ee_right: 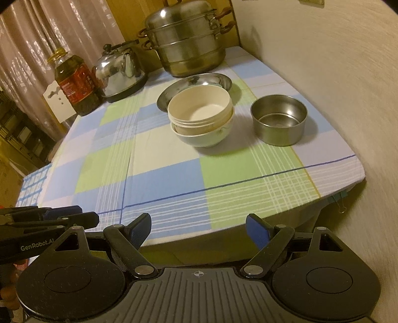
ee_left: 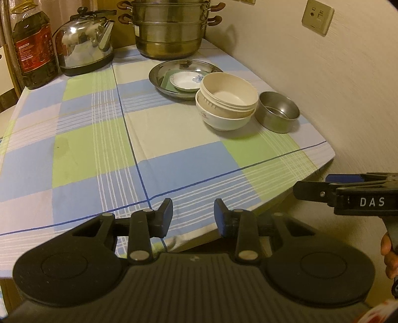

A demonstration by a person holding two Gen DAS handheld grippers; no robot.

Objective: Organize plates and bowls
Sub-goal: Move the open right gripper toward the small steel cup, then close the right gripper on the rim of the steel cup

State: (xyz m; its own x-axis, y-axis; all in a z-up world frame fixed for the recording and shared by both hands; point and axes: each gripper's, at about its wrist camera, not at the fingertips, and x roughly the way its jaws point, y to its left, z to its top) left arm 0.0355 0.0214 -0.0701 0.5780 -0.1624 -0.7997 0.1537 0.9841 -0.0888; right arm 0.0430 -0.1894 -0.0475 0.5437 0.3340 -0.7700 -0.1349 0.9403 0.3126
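A cream bowl sits nested in a white bowl at the far right of the checked tablecloth. Right of them stands a steel bowl. Behind them, a wide steel plate holds a green plate and a small white saucer. My left gripper hovers over the table's near edge, open with nothing between its fingers. My right gripper is beside it on the right, open wide and holding nothing. Both are well short of the dishes.
Along the back stand an oil bottle, a steel kettle and a stacked steamer pot. A wall with a socket runs close along the table's right side. The table's front edge lies just under the grippers.
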